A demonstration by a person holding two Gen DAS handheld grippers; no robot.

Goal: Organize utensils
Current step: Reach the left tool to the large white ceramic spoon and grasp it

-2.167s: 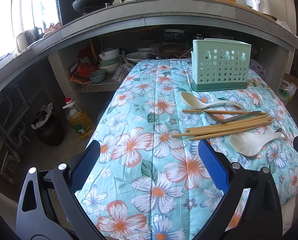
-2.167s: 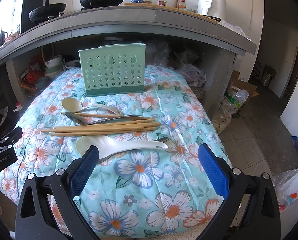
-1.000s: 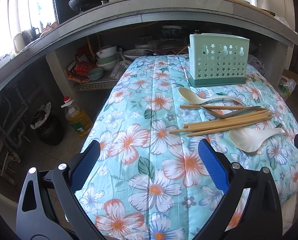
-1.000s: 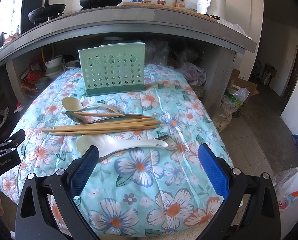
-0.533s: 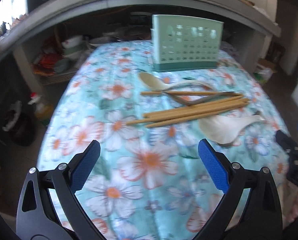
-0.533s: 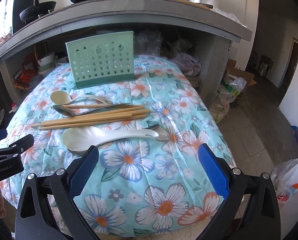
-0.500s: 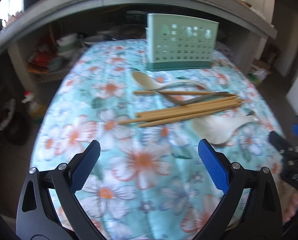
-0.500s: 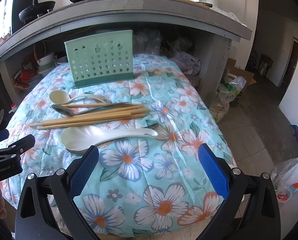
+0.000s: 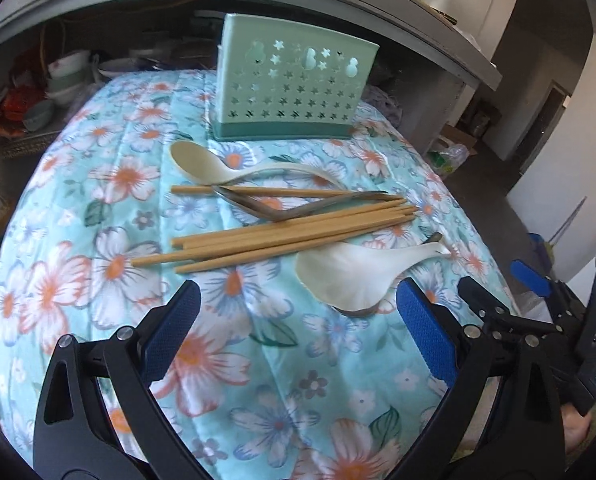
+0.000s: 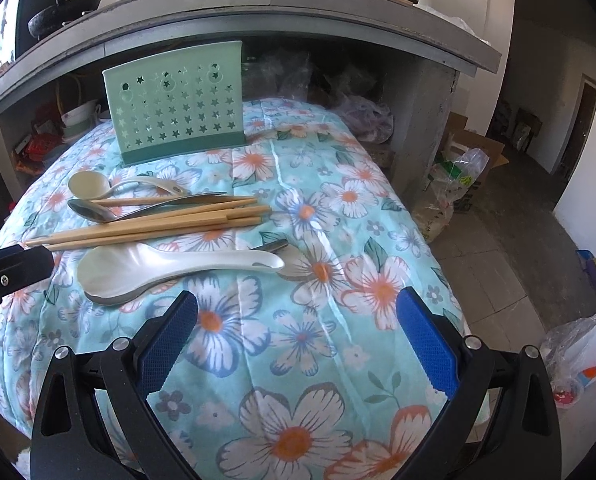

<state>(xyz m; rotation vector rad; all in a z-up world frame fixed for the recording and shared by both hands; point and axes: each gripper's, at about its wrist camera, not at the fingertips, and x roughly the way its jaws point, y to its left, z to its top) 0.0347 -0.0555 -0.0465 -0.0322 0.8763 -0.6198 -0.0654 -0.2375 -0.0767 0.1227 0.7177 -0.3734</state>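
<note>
I see a floral cloth point(image 9: 234, 364) under a kitchen counter point(image 10: 337, 12). On it the chopsticks point(image 9: 274, 236) lie at centre, spoons point(image 9: 357, 276) around them, the green holder point(image 9: 294, 92) at 12 o'clock. My left gripper point(image 9: 298, 336) and right gripper point(image 10: 298, 336) are both wide apart, empty.

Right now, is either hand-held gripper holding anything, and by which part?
Nothing held. Left hand-held gripper and right hand-held gripper are both open above the cloth, short of the white spoon.

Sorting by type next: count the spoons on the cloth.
4: cream spoon nearest the green holder; steel spoon among the chopsticks; large white spoon at the front; another metal spoon mostly hidden beneath it.
</note>
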